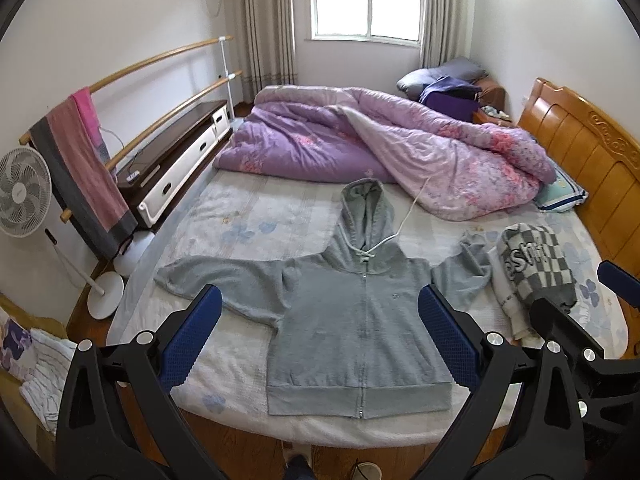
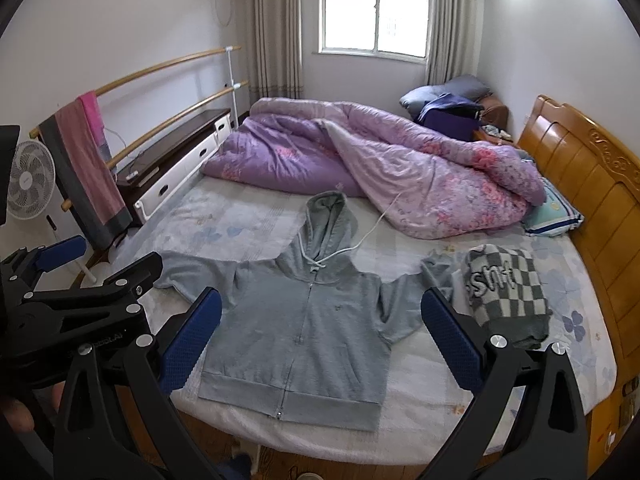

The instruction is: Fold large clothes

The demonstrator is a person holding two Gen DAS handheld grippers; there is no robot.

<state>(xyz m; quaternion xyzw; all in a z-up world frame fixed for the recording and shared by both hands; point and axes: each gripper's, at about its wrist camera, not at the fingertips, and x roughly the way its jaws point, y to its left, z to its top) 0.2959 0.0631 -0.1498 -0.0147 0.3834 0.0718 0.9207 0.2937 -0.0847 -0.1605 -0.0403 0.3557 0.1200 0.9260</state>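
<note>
So the hoodie lies flat, zipped and face up at the near edge of the bed, sleeves out, ready for folding, while the left gripper and right gripper hover above, fingers spread wide, holding nothing.

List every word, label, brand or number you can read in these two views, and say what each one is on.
"snf", partly cut off: large letters on the checkered folded garment lying on the bed.
Mark on the standing fan hub: too small to read.
Embossed lettering on the left gripper body: too blurred to read.
Small emblem on the grey hoodie chest: unreadable.
</note>
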